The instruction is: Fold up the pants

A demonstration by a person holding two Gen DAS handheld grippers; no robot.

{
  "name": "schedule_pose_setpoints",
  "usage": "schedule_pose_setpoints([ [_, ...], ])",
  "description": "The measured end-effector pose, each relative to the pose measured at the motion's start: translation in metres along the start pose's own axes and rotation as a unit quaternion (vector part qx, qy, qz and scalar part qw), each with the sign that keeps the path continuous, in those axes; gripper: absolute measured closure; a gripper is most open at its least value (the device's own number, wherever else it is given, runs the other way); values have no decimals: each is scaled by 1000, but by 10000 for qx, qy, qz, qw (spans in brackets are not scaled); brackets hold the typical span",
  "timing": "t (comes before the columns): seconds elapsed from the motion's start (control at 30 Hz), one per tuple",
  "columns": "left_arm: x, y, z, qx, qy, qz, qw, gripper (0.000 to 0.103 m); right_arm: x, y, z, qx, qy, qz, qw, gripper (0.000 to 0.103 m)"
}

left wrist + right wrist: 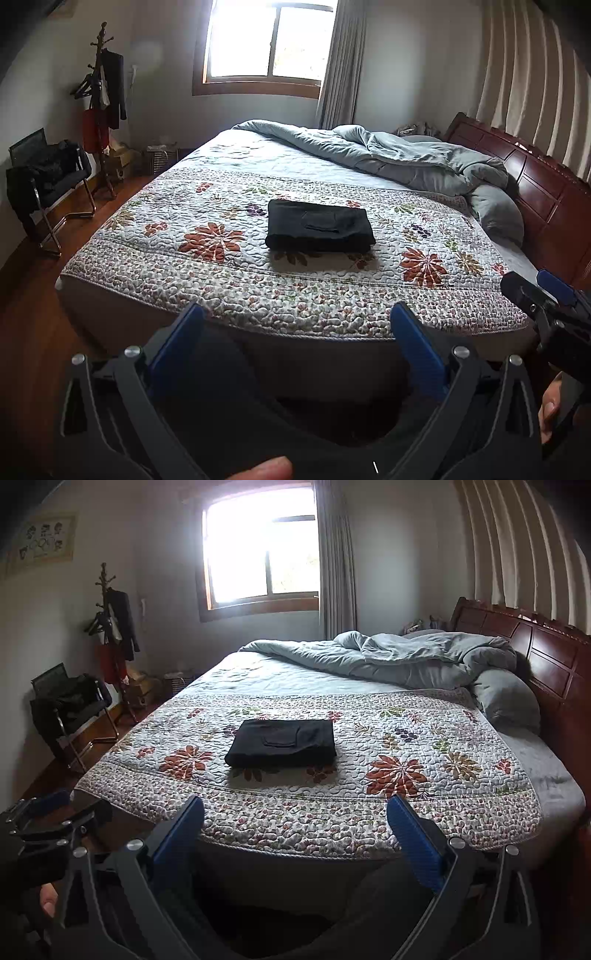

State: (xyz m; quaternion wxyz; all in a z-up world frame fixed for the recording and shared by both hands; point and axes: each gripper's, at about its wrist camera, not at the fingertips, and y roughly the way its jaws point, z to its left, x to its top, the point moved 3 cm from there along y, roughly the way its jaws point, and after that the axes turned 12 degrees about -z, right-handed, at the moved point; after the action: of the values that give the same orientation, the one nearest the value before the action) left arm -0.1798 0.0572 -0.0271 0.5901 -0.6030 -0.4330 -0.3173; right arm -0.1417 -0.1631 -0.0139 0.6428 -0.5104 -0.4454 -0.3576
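Black pants point(319, 230) point(282, 748) lie folded into a neat rectangle on the floral quilt point(207, 288) point(424, 812), a pocket facing up. Both grippers are pulled back from the bed's near edge, well short of the pants. My left gripper point(297, 325) is open, its blue pads wide apart with nothing between them. My right gripper point(295, 814) is open and empty too. The right gripper also shows at the right edge of the left wrist view point(546, 291), and the left gripper shows at the lower left of the right wrist view point(48, 812).
A rumpled grey duvet point(399, 157) and pillow point(506, 701) lie by the dark wooden headboard point(546, 657) on the right. A black chair point(51, 184) with clothes and a coat stand point(105, 110) are on the wooden floor to the left. A bright window point(258, 550) is behind.
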Motion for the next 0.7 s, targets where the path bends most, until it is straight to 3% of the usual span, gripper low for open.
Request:
schedule_pose_setpoints([
  [0.3,19,14,0,124,50,41,9999,3,7,21,-3,41,26,72,10000,4],
  [0.7,18,30,-3,126,33,104,9999,3,-1,34,-3,110,21,208,9997,4],
])
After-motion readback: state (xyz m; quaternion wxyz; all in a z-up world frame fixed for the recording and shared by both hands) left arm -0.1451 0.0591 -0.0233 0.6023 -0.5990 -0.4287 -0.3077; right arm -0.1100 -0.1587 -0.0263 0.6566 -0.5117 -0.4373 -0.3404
